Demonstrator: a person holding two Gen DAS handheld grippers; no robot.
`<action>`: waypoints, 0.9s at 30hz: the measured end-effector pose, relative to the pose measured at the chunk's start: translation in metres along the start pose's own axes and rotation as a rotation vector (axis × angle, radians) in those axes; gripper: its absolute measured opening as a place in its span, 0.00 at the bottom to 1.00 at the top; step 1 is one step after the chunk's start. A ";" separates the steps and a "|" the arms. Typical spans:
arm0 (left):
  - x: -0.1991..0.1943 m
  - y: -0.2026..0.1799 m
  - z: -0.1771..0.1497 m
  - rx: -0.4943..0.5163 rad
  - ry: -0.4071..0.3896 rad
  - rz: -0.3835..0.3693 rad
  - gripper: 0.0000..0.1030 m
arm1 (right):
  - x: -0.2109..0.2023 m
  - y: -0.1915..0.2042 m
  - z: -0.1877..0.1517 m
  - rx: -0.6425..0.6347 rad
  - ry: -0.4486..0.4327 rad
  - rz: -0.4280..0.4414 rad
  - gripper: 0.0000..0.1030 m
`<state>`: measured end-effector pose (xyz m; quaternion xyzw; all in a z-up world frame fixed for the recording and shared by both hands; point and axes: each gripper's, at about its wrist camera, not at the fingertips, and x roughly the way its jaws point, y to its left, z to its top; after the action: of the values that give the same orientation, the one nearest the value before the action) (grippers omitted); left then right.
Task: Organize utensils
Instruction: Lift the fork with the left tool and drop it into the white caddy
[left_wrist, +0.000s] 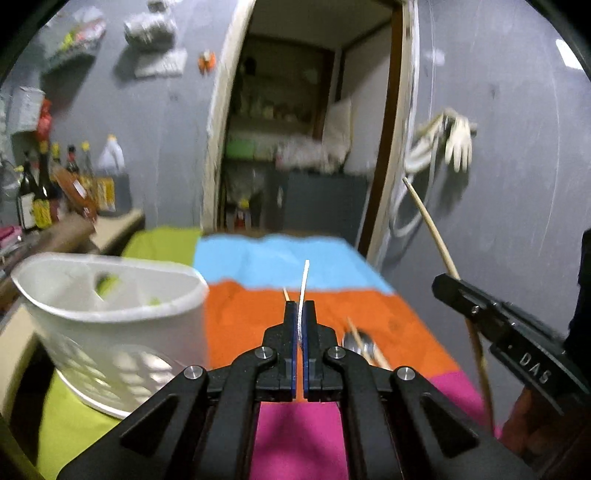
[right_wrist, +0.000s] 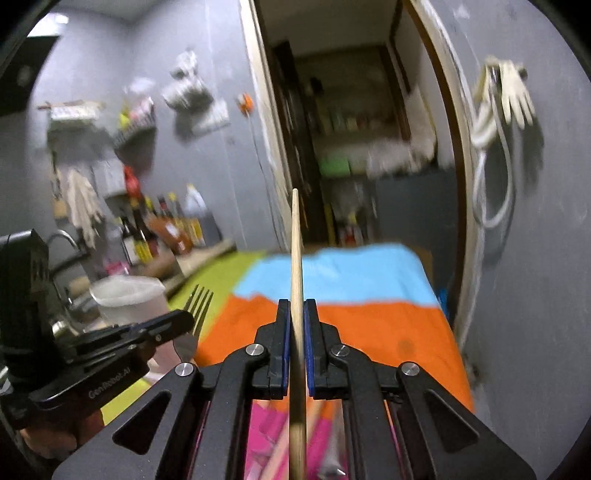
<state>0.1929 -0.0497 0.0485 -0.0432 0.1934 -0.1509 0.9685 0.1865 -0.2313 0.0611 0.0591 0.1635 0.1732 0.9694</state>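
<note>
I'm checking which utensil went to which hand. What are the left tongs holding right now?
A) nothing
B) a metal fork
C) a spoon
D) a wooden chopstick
B: the right wrist view shows tines sticking out past the left tongs, so they are shut on a fork; the chopstick is in the right tongs, and a spoon lies on the cloth.

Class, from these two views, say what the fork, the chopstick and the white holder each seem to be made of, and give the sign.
Fork: probably steel; thin grey tines with a dull shine.
Chopstick: likely wood or bamboo; pale tan, matte, no shine.
White holder: looks like moulded plastic; smooth, thick rim and cut-out slots in its wall.
</note>
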 end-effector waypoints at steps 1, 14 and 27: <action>-0.009 0.001 0.007 0.001 -0.036 0.004 0.00 | -0.003 0.007 0.005 0.002 -0.050 0.022 0.05; -0.094 0.086 0.090 -0.002 -0.317 0.175 0.00 | 0.041 0.100 0.073 0.039 -0.299 0.240 0.05; -0.075 0.183 0.085 -0.027 -0.403 0.496 0.00 | 0.105 0.135 0.073 0.153 -0.383 0.192 0.05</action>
<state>0.2099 0.1500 0.1276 -0.0368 0.0041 0.1041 0.9939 0.2618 -0.0723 0.1219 0.1797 -0.0172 0.2376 0.9545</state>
